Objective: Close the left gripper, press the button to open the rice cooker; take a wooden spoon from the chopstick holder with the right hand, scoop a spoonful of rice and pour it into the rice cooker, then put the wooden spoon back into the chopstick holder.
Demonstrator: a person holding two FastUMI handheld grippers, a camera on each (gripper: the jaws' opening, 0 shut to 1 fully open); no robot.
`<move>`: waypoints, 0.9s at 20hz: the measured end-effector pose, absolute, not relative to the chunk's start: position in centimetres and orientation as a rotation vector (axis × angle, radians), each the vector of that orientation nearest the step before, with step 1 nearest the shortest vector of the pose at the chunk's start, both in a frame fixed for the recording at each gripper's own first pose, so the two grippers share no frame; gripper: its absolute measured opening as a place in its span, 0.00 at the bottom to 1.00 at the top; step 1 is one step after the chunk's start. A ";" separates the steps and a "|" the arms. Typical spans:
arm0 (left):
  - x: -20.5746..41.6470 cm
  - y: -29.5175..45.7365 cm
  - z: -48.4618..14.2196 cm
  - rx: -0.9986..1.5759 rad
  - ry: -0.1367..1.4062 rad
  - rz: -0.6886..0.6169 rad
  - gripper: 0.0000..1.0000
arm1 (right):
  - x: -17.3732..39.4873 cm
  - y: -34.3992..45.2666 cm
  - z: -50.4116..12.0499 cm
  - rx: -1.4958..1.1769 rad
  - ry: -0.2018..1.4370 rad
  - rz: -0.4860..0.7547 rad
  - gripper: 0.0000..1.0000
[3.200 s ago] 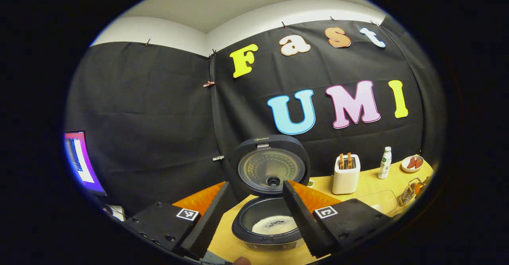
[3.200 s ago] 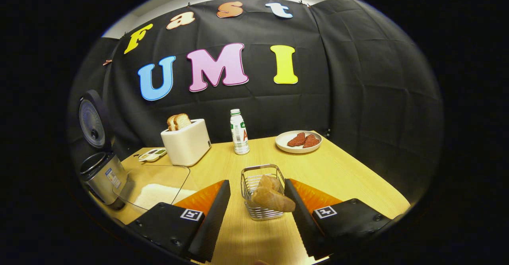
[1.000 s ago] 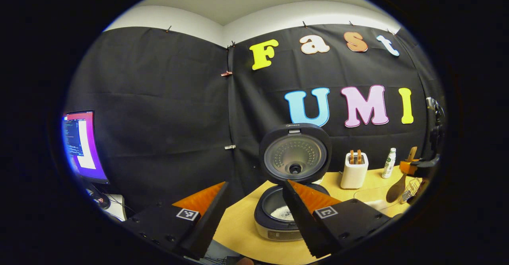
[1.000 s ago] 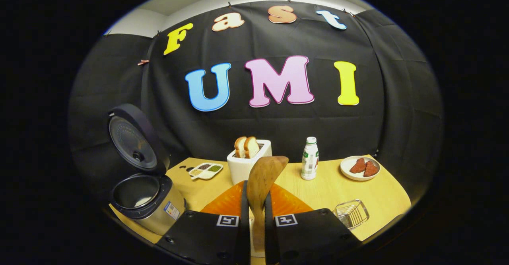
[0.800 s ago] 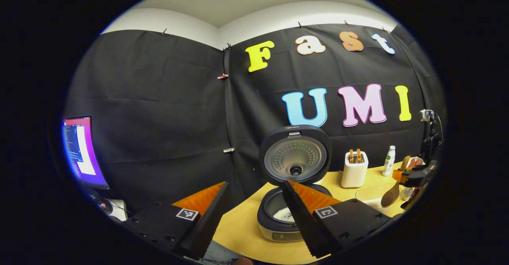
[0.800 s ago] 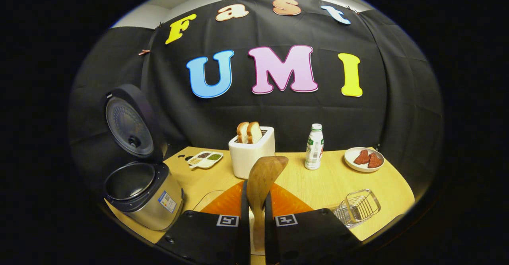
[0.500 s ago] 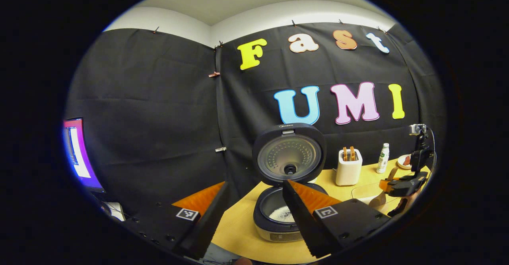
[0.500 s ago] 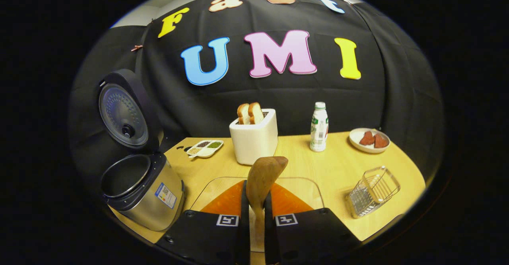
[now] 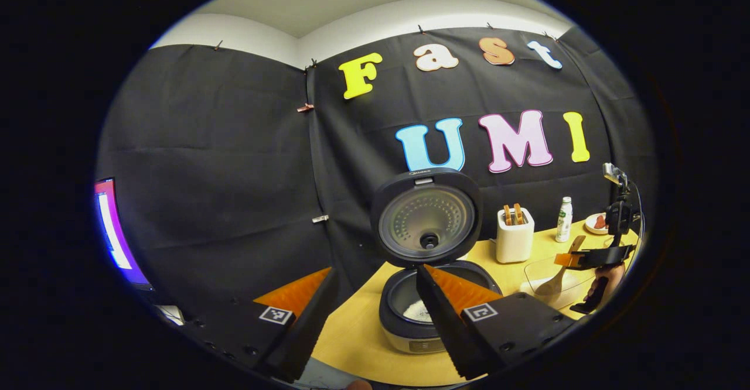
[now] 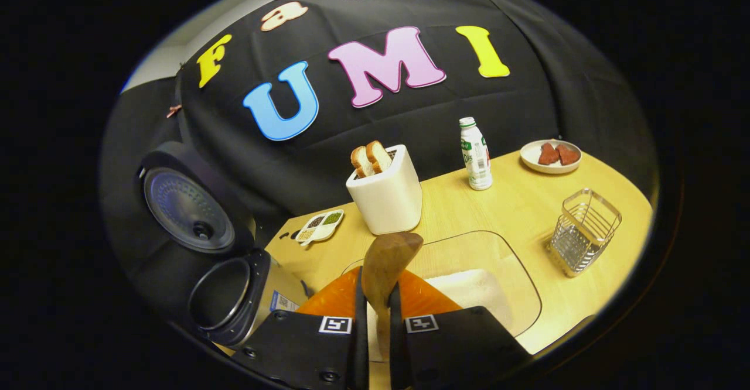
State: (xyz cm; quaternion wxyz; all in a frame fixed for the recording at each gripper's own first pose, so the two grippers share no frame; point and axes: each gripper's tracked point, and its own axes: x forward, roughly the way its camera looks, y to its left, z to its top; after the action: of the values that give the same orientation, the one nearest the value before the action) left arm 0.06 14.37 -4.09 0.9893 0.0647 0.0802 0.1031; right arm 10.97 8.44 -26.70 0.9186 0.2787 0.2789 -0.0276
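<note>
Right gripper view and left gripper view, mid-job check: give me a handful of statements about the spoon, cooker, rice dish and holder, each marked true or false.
1. The right gripper has its jaws clamped on the brown wooden spoon. True.
2. The dark round rice cooker has its lid shut. False: the lid stands open, with white rice showing in the pot.
3. The silver wire chopstick holder still holds a spoon. False: it stands empty.
4. The clear glass dish contains white rice. True.
5. The left gripper is gripping the cooker's lid. False: its jaws are open, holding nothing.
</note>
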 end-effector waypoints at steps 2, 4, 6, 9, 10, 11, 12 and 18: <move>0.2 14.4 -4.0 0.145 0.157 0.194 0.90 | 11.0 8.1 -27.0 0.662 0.581 -0.090 0.18; 0.1 14.7 -3.8 0.147 0.149 0.192 0.90 | 11.0 7.5 -27.3 0.755 0.588 -0.129 0.18; 0.1 15.0 -4.0 0.159 0.150 0.192 0.90 | 11.0 7.0 -27.7 0.827 0.593 -0.172 0.18; -0.2 15.0 -3.6 0.165 0.141 0.185 0.90 | 10.6 6.0 -27.7 0.872 0.582 -0.219 0.18; -0.3 15.1 -3.7 0.165 0.141 0.186 0.90 | 10.5 5.7 -27.5 0.889 0.573 -0.229 0.18; -0.4 15.2 -3.8 0.163 0.142 0.186 0.90 | 10.4 5.4 -27.2 0.908 0.566 -0.242 0.18; -0.5 15.2 -3.9 0.160 0.144 0.186 0.90 | 10.3 4.8 -26.9 0.926 0.553 -0.265 0.18; -0.9 14.9 -3.7 0.149 0.141 0.183 0.90 | 10.0 2.6 -24.8 1.021 0.499 -0.340 0.18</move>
State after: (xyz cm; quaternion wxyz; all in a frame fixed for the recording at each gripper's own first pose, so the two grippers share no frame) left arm -0.89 14.95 -3.70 0.9906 0.0742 0.0703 0.0914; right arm 10.04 2.61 -24.82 0.8291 0.4813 0.2351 -0.1604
